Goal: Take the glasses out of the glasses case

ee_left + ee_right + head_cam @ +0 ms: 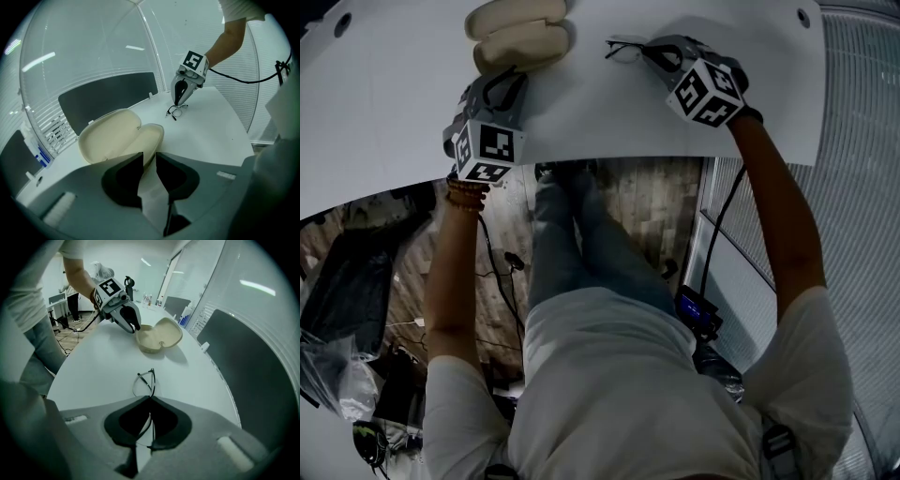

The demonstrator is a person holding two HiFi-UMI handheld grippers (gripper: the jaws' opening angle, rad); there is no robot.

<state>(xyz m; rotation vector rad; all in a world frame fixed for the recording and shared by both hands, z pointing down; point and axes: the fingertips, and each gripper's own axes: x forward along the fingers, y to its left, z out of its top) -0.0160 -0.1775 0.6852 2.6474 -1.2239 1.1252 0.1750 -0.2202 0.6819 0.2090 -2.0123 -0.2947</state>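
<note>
Two grippers are over the white table [394, 94], and only one has anything in its grip. The right gripper [150, 399] has its jaws pressed together on the thin dark frame of the glasses [145, 383]. One wire runs back between the pads. The lens loop stands out just ahead of the tips, close over the table; whether it touches the surface cannot be told. The glasses are out of the glasses case [157, 336], which lies open well beyond these jaws with both cream shells facing up.

The left gripper [148, 157] holds its jaws partly apart with a narrow gap, through which a strip of pale surface shows. The open case sits directly ahead of its tips. The near shell's rim is right at the tips, and the other shell lies further out and to the left. From the right gripper view, these dark fingers [135, 323] reach the case's edge. Far ahead and to the right of the left jaws, the right gripper stands tip-down over the glasses.
</note>
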